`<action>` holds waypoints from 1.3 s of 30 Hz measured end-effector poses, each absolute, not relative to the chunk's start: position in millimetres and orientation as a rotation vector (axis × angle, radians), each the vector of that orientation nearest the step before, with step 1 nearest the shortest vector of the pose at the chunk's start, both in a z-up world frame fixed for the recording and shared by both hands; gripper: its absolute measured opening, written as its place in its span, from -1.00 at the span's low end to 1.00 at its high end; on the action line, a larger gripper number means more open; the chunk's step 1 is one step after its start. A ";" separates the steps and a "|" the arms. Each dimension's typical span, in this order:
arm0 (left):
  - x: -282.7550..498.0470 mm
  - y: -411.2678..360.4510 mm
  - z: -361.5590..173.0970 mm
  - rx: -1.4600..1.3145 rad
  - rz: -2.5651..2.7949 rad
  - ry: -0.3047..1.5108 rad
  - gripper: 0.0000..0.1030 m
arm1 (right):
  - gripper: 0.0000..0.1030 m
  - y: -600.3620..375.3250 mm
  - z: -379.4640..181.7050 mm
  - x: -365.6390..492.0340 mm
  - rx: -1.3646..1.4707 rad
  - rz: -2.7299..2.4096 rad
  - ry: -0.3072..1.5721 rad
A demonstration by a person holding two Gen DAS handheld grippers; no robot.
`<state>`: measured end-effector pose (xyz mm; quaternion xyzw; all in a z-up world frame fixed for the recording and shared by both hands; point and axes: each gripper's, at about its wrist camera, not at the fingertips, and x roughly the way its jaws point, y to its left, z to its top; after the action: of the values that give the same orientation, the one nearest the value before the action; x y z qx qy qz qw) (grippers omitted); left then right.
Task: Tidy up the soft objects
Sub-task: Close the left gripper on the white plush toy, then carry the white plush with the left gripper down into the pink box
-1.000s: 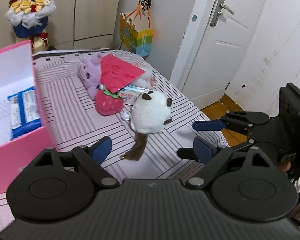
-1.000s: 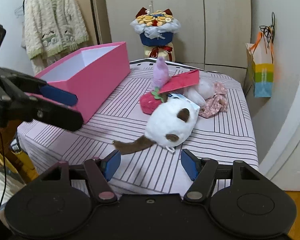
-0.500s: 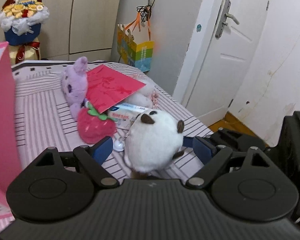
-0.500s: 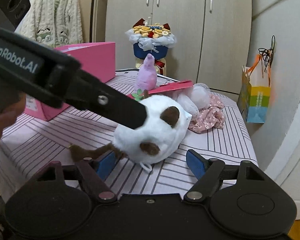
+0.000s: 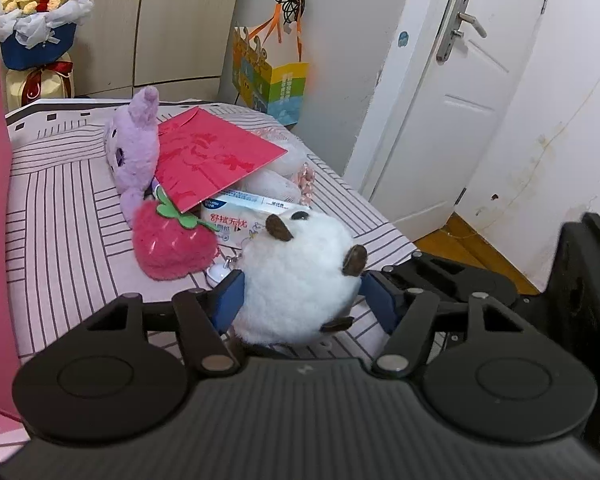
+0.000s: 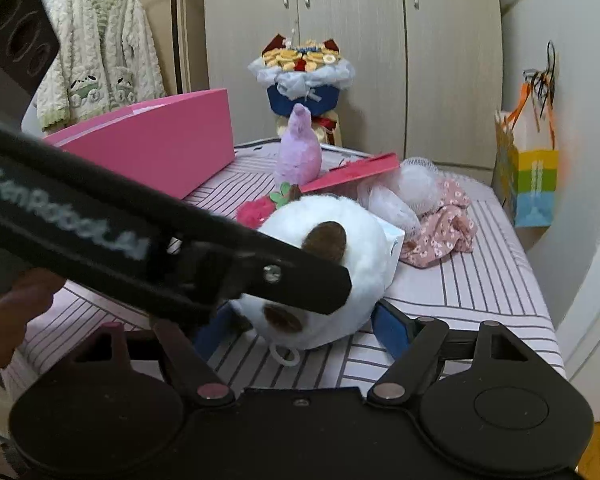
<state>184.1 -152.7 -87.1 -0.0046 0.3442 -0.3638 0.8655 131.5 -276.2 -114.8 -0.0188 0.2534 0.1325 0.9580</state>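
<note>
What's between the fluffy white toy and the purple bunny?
In the left wrist view, a pink strawberry plush sits between the white plush and the purple bunny, partly tucked under a red envelope.

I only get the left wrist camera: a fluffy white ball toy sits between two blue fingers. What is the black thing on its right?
Observer: That is the right gripper. Its own camera shows its fingers open, one on each side of the white plush.
Operator: Is anything hanging up that I can't see?
Observer: Yes, a cream knitted cardigan hangs left of the wardrobe.
Operator: What is behind the red envelope?
Observer: A pink floral cloth lies crumpled beside a white mesh puff.
</note>
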 end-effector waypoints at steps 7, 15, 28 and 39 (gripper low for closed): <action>175.5 -154.5 -85.6 0.034 -0.723 0.725 0.15 | 0.34 -269.1 -111.7 122.3 -0.044 0.219 0.482; 158.7 -146.1 -78.2 0.052 -0.702 0.739 0.15 | 0.32 -255.2 -104.8 109.7 -0.055 0.219 0.492; 116.7 -104.8 -52.3 0.058 -0.656 0.801 0.14 | 0.32 -225.1 -68.4 85.8 -0.012 0.338 0.629; 83.6 -26.3 -11.6 -0.085 -0.619 0.816 0.14 | 0.31 -178.8 -13.1 65.0 -0.080 0.507 0.642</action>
<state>83.6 -26.3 -11.6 -0.0407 0.3903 -0.2960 0.8709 65.0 -178.8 -13.1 -0.0386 0.3121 0.2463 0.9168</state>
